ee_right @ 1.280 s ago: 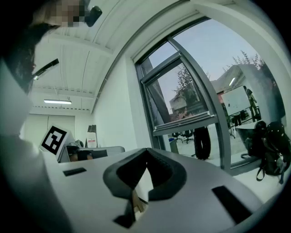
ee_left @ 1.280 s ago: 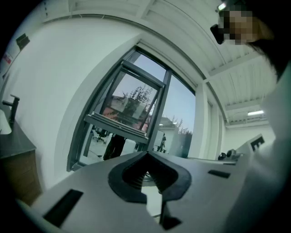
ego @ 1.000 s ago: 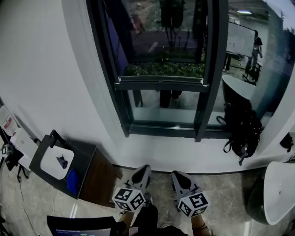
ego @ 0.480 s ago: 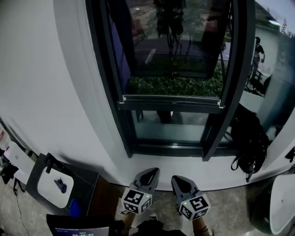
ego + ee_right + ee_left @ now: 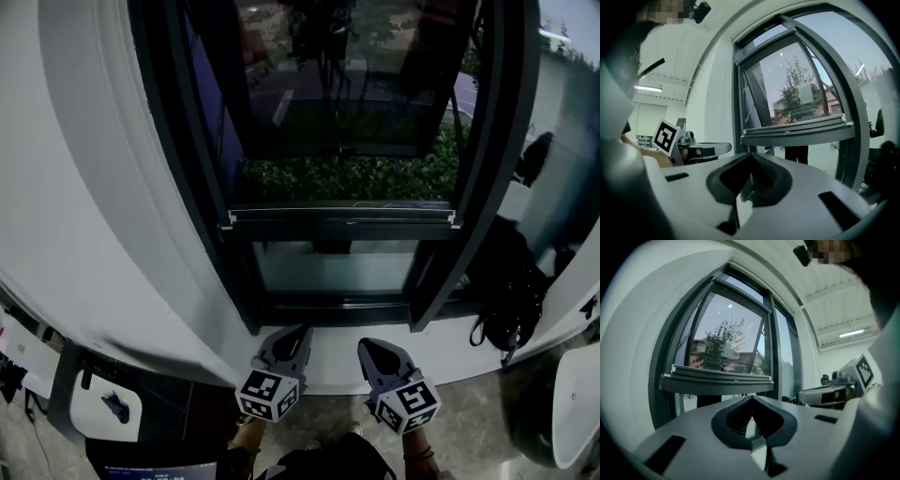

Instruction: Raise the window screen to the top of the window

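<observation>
Dark window screen bar (image 5: pixel 342 220) above sill (image 5: pixel 337 309)

The window frame (image 5: pixel 202 187) looks like dark, matt-coated metal, as does the window screen rail (image 5: pixel 342 217); the glass (image 5: pixel 333 267) is glossy. The wall (image 5: pixel 84 187) is smooth matt white. The left hand-held gripper (image 5: pixel 293 330) and right hand-held gripper (image 5: pixel 371 345) have smooth matt grey plastic shells with ribbed black pads (image 5: pixel 736 420). The floor (image 5: pixel 469 412) looks polished and stone-like.

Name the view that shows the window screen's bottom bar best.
Head view: the bottom bar runs unobstructed across the window frame, both ends visible. The left and right gripper views show it too, but from low down and bowed by the wide lens.
</observation>
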`<action>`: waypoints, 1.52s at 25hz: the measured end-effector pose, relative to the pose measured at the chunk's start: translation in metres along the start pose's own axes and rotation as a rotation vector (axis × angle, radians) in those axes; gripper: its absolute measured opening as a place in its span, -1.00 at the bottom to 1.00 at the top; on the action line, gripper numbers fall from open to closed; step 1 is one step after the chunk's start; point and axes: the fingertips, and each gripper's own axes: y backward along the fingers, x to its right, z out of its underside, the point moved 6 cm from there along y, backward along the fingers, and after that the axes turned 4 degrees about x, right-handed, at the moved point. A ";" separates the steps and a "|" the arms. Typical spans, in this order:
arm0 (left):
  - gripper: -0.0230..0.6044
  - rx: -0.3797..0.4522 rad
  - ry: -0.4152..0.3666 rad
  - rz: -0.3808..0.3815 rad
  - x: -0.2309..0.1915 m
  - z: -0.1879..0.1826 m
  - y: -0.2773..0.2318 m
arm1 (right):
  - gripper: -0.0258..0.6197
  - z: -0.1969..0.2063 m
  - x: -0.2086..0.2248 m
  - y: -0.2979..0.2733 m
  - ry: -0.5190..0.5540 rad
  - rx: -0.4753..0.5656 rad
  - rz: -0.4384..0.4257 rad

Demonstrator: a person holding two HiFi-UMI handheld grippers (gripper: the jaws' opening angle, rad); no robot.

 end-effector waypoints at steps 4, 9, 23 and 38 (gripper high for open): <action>-0.93 -0.005 -0.019 -0.032 -0.026 -0.002 -0.034 | -0.89 -0.012 0.039 -0.027 -0.037 0.029 -0.023; -0.93 -0.017 -0.067 -0.095 -0.057 -0.007 -0.082 | -0.89 -0.027 0.088 -0.071 -0.013 0.010 -0.112; -0.90 -0.270 -0.617 -0.060 -0.131 -0.039 -0.194 | -0.88 -0.044 0.181 -0.174 0.469 -0.159 -0.201; -0.80 -0.478 -0.976 0.154 -0.162 -0.049 -0.236 | -0.68 -0.065 0.212 -0.223 0.766 -0.313 -0.133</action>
